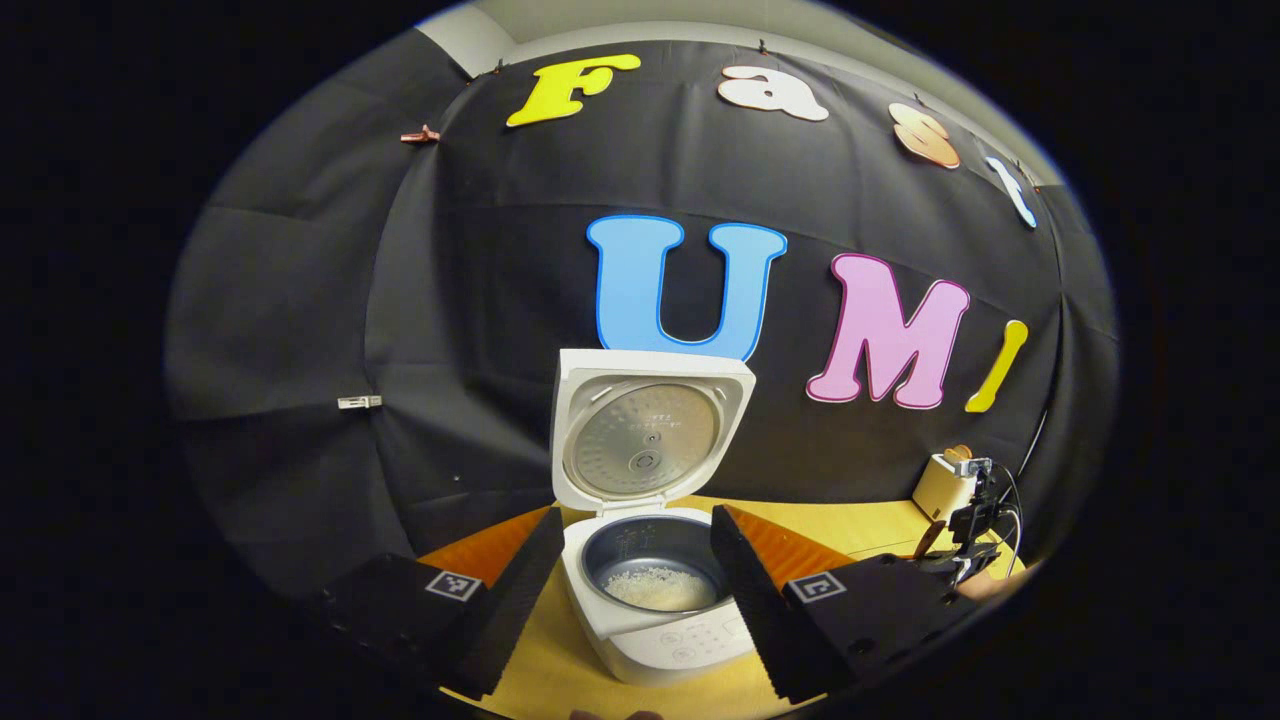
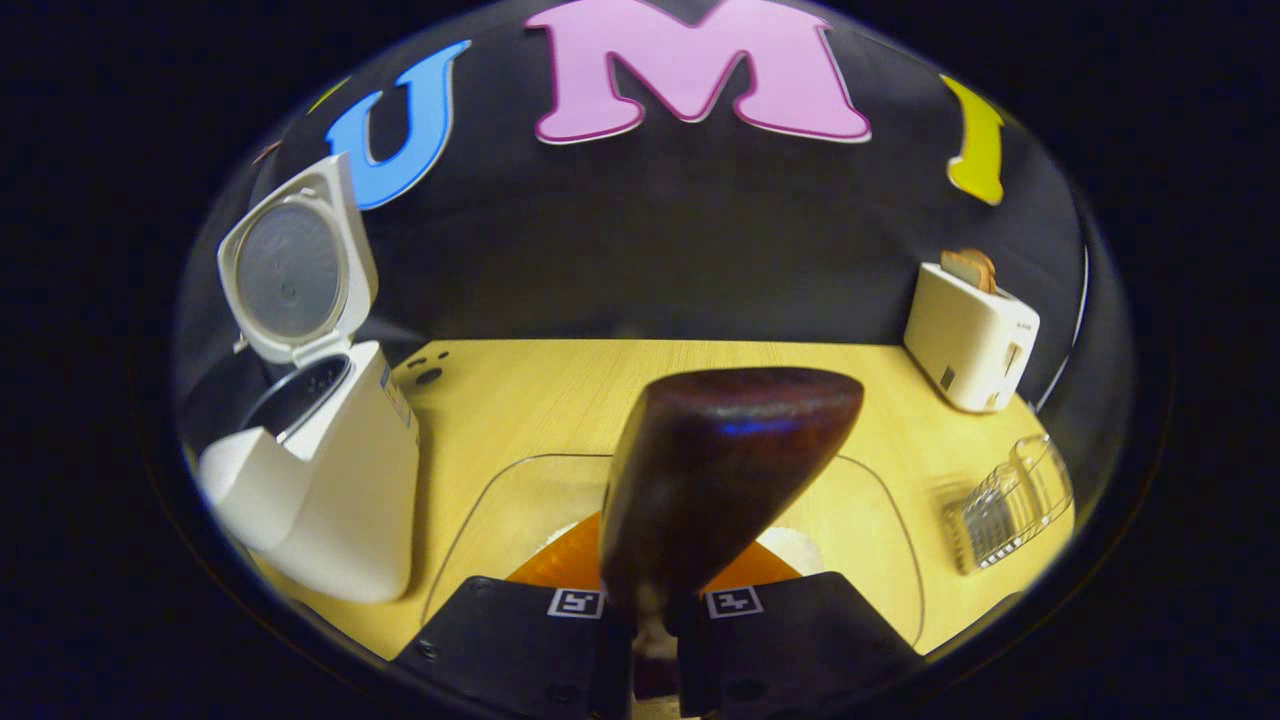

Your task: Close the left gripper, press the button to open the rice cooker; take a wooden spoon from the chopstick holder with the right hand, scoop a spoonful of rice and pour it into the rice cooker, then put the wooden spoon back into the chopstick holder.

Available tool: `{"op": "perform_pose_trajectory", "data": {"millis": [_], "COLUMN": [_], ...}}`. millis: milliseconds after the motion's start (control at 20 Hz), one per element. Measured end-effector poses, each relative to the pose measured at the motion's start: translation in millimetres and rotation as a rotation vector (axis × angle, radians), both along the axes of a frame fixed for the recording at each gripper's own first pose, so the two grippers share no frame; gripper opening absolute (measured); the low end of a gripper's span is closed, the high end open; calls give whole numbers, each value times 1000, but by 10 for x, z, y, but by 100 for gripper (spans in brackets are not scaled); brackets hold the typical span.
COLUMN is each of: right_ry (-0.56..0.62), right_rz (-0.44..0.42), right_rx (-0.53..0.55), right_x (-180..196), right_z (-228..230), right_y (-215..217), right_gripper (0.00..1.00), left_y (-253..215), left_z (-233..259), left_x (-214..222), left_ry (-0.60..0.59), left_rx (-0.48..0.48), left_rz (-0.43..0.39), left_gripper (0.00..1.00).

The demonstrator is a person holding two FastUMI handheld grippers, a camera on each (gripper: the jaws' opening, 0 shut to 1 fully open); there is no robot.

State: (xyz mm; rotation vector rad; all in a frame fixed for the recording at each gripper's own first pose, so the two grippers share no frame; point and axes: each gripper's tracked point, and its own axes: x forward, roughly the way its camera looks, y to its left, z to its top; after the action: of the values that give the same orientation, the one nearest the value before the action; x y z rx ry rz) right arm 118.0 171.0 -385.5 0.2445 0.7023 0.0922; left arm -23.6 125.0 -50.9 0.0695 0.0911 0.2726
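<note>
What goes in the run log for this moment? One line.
rice cooker: lid open, rice inside | right gripper: shut on wooden spoon | left gripper: open

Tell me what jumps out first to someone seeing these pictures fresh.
The rice cooker stands open between the spread fingers of the left gripper, its lid upright and rice in the pot. The right gripper is shut on a wooden spoon, bowl looming up close. A toaster sits far right.

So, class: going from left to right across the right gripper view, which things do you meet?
Rice cooker with its lid up → wooden spoon held in the right gripper → clear wire-lined holder → toaster with bread in it.
</note>
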Motion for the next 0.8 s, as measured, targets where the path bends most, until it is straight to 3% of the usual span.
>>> {"op": "perform_pose_trajectory", "data": {"millis": [50, 100, 300, 350, 400, 700, 750, 800], "right_ry": [13, 26, 77, 81, 79, 9, -2, -16], "right_rz": [-30, -59, -204, -242, -278, -402, -419, -439], "right_rx": [39, 78, 284, 326, 360, 448, 471, 505], "right_x": [19, 30, 28, 23, 26, 89, 105, 124], "right_z": [-9, -8, -34, -26, -4, 343, 412, 508], "right_y": [23, 12, -27, -69, -118, -603, -677, -753], "right_gripper": [22, 22, 22, 22, 22, 22, 22, 22], "left_y": [11, 15, 38, 34, 33, -56, -82, -118], "left_z": [6, 11, 38, 52, 58, 133, 146, 160], "left_x": [-5, -18, -48, -54, -66, -124, -130, -137], "left_ry": [-3, -6, -13, -16, -18, -37, -39, -43], "left_rx": [-5, -8, -11, -12, -12, -7, -9, -14], "left_rz": [0, 1, 0, -1, -2, -18, -21, -26], "left_gripper": [92, 95, 95, 92, 95, 95, 92, 95]}}
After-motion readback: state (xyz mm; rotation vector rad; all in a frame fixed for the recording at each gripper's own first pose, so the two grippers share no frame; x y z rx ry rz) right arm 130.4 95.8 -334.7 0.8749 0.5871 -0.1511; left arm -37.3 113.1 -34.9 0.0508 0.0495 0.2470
